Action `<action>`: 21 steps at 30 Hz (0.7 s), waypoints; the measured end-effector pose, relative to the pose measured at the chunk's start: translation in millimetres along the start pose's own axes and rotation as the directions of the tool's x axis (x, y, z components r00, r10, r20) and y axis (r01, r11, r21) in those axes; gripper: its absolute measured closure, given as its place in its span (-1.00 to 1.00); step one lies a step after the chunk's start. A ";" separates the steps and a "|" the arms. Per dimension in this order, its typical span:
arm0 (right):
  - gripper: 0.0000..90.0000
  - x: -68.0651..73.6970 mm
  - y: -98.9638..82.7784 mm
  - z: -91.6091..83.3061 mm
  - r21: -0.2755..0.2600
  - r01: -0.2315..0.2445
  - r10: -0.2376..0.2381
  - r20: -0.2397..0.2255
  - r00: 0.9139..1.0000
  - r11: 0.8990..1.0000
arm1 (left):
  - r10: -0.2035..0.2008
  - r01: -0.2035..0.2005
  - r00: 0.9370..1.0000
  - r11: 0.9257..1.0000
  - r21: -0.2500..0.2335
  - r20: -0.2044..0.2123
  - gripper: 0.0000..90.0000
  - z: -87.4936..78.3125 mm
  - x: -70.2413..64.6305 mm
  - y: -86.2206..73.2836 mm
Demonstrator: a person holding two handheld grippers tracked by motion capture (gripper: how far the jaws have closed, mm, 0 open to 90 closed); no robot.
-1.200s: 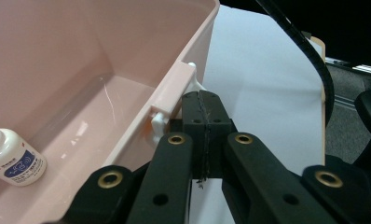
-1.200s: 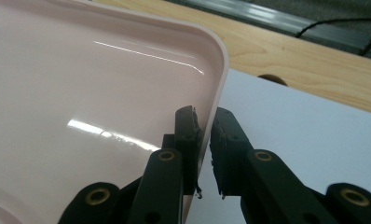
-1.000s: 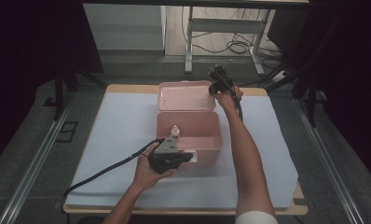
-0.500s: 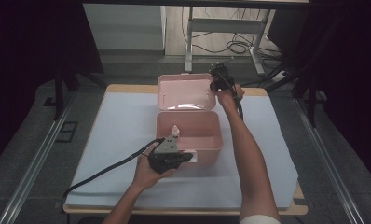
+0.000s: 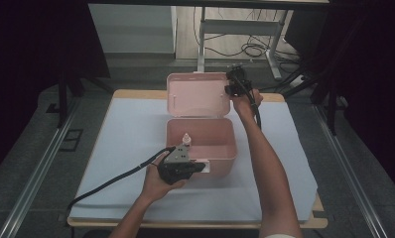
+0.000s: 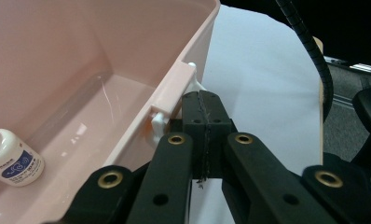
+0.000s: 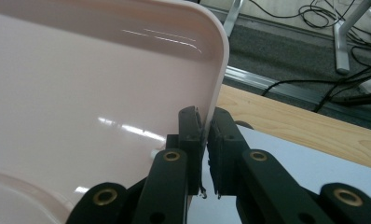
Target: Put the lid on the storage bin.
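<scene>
Hands work a pink box (image 5: 200,141) at mid-worktop (image 5: 126,129) — left gripper (image 5: 198,167), pressed together, sits at its front latch (image 6: 167,105); a small bottle (image 5: 186,139) stands inside; farther off, right gripper (image 5: 231,89) pinches the raised lid (image 5: 198,94) edge.

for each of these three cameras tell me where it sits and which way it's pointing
High view: above the person's side, facing forward and down on the table; both forearms, left gripper, right gripper.
Left gripper view: rides that gripper, shut jaws beside the pink box, a small bottle inside.
Right gripper view: rides that gripper, jaws pinching the lid edge.
Shared: high and left gripper views both show box and bottle.
</scene>
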State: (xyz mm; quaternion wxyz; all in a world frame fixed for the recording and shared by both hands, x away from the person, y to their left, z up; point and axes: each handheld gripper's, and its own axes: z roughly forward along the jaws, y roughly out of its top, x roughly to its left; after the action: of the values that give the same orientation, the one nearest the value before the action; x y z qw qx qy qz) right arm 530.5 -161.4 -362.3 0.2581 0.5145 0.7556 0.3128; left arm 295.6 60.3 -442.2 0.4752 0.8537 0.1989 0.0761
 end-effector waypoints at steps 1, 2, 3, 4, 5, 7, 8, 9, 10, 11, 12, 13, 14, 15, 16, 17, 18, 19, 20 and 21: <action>0.88 0.0 -0.1 -0.8 -0.006 0.001 -0.001 0.001 1.000 1.000 | 0.000 0.000 1.000 1.000 0.000 0.000 1.00 0.0 0.0 0.0; 0.88 0.2 -0.3 -2.1 -0.011 0.003 -0.003 0.002 1.000 1.000 | 0.000 0.000 1.000 1.000 0.000 0.000 1.00 0.0 0.0 0.0; 0.89 0.4 -0.4 -3.1 -0.015 0.002 -0.002 0.003 1.000 1.000 | 0.000 0.000 1.000 1.000 0.000 0.001 1.00 0.1 -0.1 0.0; 0.89 0.6 -0.6 -4.0 -0.019 0.002 -0.002 0.003 1.000 1.000 | 0.000 0.000 1.000 1.000 0.000 0.000 1.00 0.0 -0.1 0.0; 0.89 0.7 -0.8 -4.9 -0.023 0.002 -0.002 0.004 1.000 1.000 | 0.002 -0.002 1.000 1.000 0.000 0.000 1.00 0.0 0.0 0.0; 0.89 1.4 -1.0 -7.2 -0.030 0.004 -0.004 0.007 1.000 1.000 | 0.002 -0.002 1.000 1.000 0.000 0.000 1.00 0.0 0.0 0.1; 0.89 1.8 -1.1 -8.2 -0.034 0.004 -0.004 0.009 1.000 0.999 | 0.002 -0.002 1.000 1.000 0.000 0.000 1.00 0.0 0.0 0.1; 0.89 1.8 -1.2 -9.0 -0.036 0.006 -0.006 0.008 1.000 0.999 | 0.002 -0.002 1.000 1.000 0.000 0.000 1.00 0.0 0.0 0.0; 0.89 2.1 -1.4 -10.2 -0.040 0.007 -0.007 0.010 1.000 0.999 | 0.002 -0.002 1.000 1.000 0.000 0.000 1.00 0.0 0.1 0.1; 0.89 2.3 -1.6 -11.3 -0.044 0.008 -0.008 0.010 1.000 0.999 | 0.002 -0.002 1.000 1.000 0.000 0.001 1.00 0.0 0.1 0.1; 0.89 2.7 -1.7 -12.3 -0.048 0.010 -0.010 0.013 1.000 0.999 | 0.002 -0.002 1.000 1.000 0.000 0.001 1.00 0.0 0.2 0.1; 0.89 3.0 -1.9 -13.3 -0.052 0.011 -0.010 0.013 1.000 0.999 | 0.002 -0.002 1.000 1.000 0.000 0.001 1.00 0.0 0.3 0.1; 0.89 3.3 -2.2 -14.3 -0.058 0.013 -0.012 0.016 1.000 0.998 | 0.002 -0.002 1.000 1.000 0.000 0.001 1.00 0.0 0.3 0.1; 0.89 3.7 -2.6 -15.2 -0.063 0.013 -0.012 0.017 1.000 0.998 | 0.002 -0.002 1.000 1.000 0.000 0.001 1.00 0.1 0.3 0.1; 0.89 4.0 -3.1 -15.9 -0.068 0.014 -0.012 0.020 1.000 0.998 | 0.002 -0.002 1.000 1.000 0.000 0.001 1.00 0.1 0.3 0.1; 0.89 4.6 -4.1 -16.9 -0.078 0.016 -0.014 0.025 1.000 0.997 | 0.002 -0.002 1.000 1.000 0.000 0.001 1.00 0.1 0.3 0.1; 0.89 5.0 -4.7 -17.7 -0.082 0.017 -0.015 0.026 1.000 0.996 | 0.002 -0.002 1.000 1.000 -0.001 0.002 1.00 0.1 0.2 0.0; 0.89 5.0 -5.1 -18.2 -0.085 0.018 -0.016 0.026 1.000 0.996 | 0.002 -0.002 1.000 1.000 -0.001 0.002 1.00 0.1 0.2 0.0; 0.89 4.8 -5.5 -19.4 -0.090 0.012 -0.010 0.024 1.000 0.996 | 0.002 -0.002 1.000 1.000 -0.001 0.002 1.00 0.1 0.2 0.0; 0.89 4.9 -5.8 -20.3 -0.094 0.014 -0.012 0.024 1.000 0.996 | 0.002 -0.002 1.000 1.000 -0.001 0.002 1.00 0.1 0.2 0.0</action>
State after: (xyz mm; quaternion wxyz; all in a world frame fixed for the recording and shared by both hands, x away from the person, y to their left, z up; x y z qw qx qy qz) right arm 510.8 -162.6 -353.3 0.2927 0.5005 0.7403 0.3402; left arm 295.8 60.3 -442.3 0.4756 0.8538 0.1975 0.0759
